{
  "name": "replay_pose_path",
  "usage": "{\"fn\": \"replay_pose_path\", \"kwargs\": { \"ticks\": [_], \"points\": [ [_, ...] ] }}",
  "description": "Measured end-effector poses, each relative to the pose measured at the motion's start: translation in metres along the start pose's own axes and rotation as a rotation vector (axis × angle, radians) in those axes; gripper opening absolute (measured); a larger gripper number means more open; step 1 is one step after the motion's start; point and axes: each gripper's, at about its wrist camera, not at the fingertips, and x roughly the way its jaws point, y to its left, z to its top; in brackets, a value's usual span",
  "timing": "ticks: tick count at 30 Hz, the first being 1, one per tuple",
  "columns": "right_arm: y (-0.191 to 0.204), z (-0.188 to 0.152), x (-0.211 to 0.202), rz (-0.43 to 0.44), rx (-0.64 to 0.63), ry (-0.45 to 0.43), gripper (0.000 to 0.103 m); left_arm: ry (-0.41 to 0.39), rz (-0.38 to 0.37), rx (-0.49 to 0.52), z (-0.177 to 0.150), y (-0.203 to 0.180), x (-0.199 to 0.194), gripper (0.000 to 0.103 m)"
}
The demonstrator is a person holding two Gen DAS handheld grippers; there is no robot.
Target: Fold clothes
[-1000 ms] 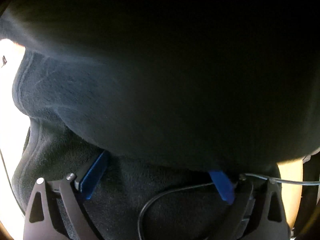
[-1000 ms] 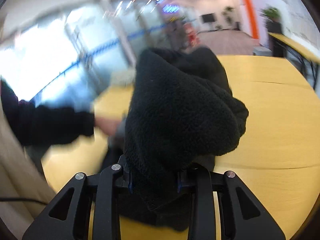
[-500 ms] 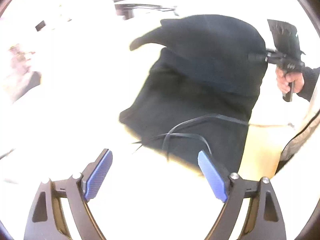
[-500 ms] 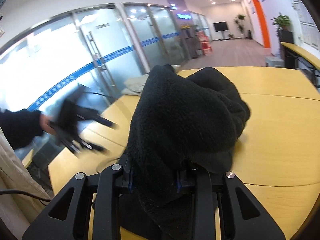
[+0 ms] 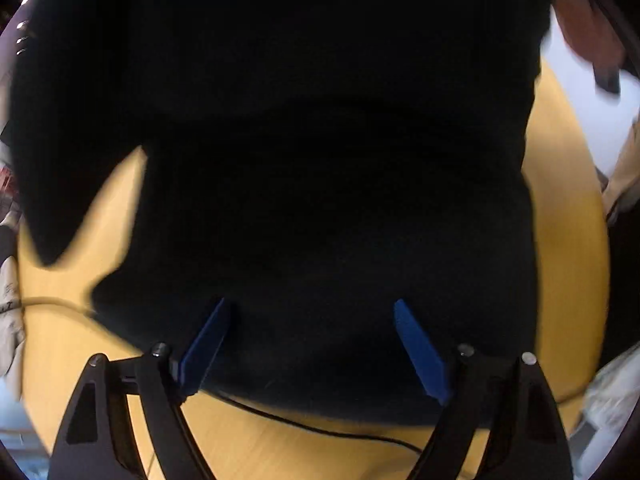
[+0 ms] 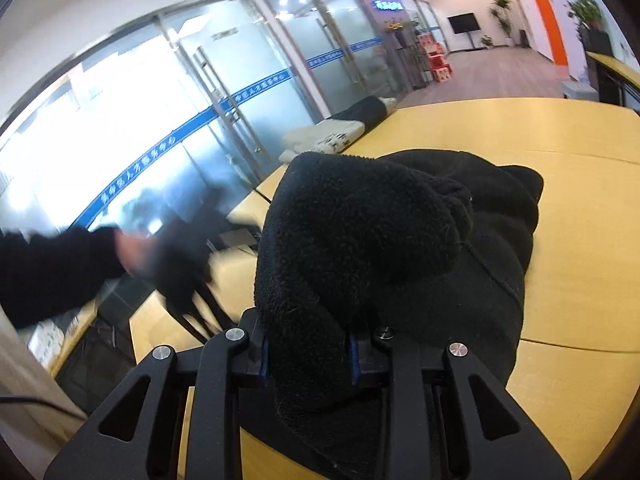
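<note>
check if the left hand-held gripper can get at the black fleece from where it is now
Probably yes. The left hand-held gripper is open right over the black fleece, with nothing in between; the right hand-held gripper only pinches another fold.

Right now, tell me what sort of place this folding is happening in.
Probably an office lobby or service centre, not a home: frosted glass doors with a blue lettered stripe, a wall-mounted black screen down a corridor with potted green plants, and a large pale wooden table.
</note>
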Motion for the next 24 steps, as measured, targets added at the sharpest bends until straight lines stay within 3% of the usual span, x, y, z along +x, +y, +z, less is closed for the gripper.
{"fn": "replay_pose_path", "kwargs": {
  "ticks": [5,10,14,20,24],
  "points": [
    [0.007,0.040,-0.004,0.027,-0.003,-0.053,0.025,-0.036,-0.029,-0.024,0.002,0.008,0.011,0.096],
    [0.022,-0.003,0.031,0.047,-0.056,0.082,0.025,-0.060,-0.044,-0.049,0.011,0.011,0.022,0.100],
    [0.039,-0.016,0.048,0.028,-0.095,0.090,0.025,-0.072,-0.057,-0.133,-0.003,0.021,0.011,0.096],
    [0.056,-0.054,0.081,-0.021,-0.307,0.152,0.025,-0.022,0.029,-0.292,-0.051,0.035,-0.049,0.090],
    [0.068,-0.088,0.094,-0.065,-0.538,0.175,0.026,-0.048,0.124,-0.446,-0.072,0.047,-0.123,0.090]
  ]
}}
